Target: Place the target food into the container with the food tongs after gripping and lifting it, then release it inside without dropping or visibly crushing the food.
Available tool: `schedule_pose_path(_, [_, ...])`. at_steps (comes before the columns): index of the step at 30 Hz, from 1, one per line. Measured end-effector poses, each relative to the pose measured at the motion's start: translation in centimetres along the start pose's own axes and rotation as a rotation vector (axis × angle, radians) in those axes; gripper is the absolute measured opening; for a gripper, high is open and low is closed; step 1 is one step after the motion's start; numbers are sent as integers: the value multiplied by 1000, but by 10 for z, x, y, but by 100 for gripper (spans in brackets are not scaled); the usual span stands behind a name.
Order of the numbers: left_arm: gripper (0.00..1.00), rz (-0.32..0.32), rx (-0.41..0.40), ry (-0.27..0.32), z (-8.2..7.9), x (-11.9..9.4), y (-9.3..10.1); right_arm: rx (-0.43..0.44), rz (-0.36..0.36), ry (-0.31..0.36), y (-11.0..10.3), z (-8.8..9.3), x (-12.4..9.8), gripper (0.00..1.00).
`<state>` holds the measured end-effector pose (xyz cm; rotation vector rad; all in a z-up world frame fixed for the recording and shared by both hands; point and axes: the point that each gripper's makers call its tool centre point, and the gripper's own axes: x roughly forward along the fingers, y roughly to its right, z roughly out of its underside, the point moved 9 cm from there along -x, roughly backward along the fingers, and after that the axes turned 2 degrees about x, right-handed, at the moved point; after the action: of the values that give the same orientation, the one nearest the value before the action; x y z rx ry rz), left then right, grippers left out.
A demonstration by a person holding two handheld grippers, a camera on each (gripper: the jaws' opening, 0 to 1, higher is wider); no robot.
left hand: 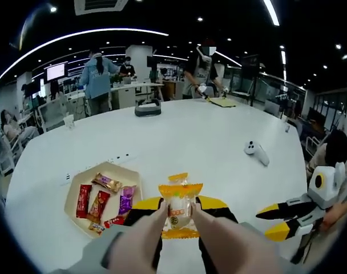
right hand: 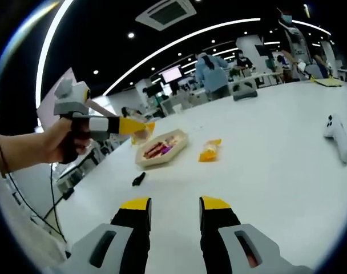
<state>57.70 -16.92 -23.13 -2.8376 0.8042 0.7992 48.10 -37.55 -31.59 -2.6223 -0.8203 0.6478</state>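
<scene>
Our left tongs (left hand: 180,206) pinch the yellow snack packet (left hand: 180,208) lifted above the counter (left hand: 208,137), just right of the container (left hand: 76,188). We carry it over level, lower inside, then loosen gently. Our right tongs (right hand: 173,206) hang spread, holding nothing.

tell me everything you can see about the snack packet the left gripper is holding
The snack packet is a clear plastic wrapper with orange crimped ends at top and bottom, showing a pale food inside and a small round label. It stands upright, pinched at its middle by the left gripper, lifted off the white table just right of the tray. In the right gripper view it hangs above the tray, at the gripper's tip.
</scene>
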Motion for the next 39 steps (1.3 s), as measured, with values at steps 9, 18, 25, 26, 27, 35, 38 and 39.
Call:
schedule_pose_path(9, [20,-20,3,-15,-2,-6,-10,25,26,33,0,-3,-4,33])
schedule_pose_path(18, [20,-15,28,13,-10,-11,-24,37,102,76,6,4,-4,34])
schedule_pose_path(25, [20,-29,14,36,-12,-13,-39,54,116,72,7,6,1,34])
schedule_pose_path(26, [20,-34,6,42,-12,-13,-45,51,108,59,7,6,5,34])
schedule_pose_path(27, [20,-34,-6,41,-11,-13,-48,38,108,53,7,5,7,34])
schedule_pose_path(35, [20,-76,-35,79,-21,-17,-57,6,72,60,-5,-2,11,34])
schedule_pose_path(38, [20,-83,-26,87,-25,-18,-58,4,71,58,-1,-2,8,34])
schedule_pose_path(39, [20,-88,-21,91,-26,-18,-59,7,74,62,0,-2,7,34])
